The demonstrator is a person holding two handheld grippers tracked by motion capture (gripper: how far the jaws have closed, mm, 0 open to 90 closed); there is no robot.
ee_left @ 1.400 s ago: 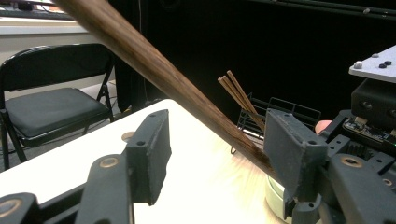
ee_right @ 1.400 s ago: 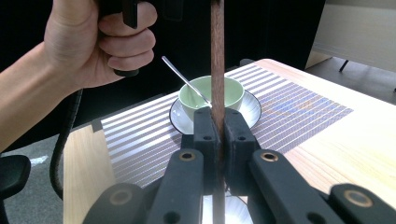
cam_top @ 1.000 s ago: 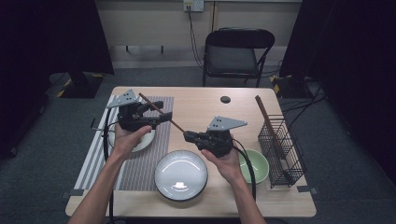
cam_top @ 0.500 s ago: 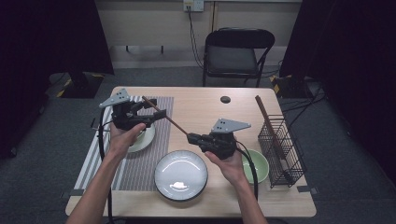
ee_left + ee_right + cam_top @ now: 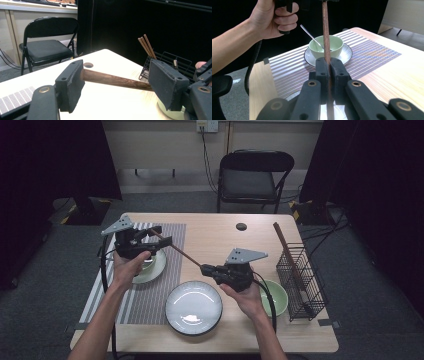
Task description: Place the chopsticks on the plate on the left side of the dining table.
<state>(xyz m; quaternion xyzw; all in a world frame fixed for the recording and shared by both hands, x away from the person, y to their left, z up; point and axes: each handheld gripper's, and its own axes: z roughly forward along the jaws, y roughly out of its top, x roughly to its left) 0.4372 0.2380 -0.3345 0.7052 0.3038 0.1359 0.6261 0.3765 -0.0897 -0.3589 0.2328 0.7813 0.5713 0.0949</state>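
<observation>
The right gripper was clamped on one end of the wooden chopstick, holding it level above the table. The left gripper had just been opening, its jaws apart around the far end with a gap at one pad, probably handing it over.

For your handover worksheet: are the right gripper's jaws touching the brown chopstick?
Touching. The right gripper view shows the right gripper with its jaws pressed shut on the chopstick.
</observation>
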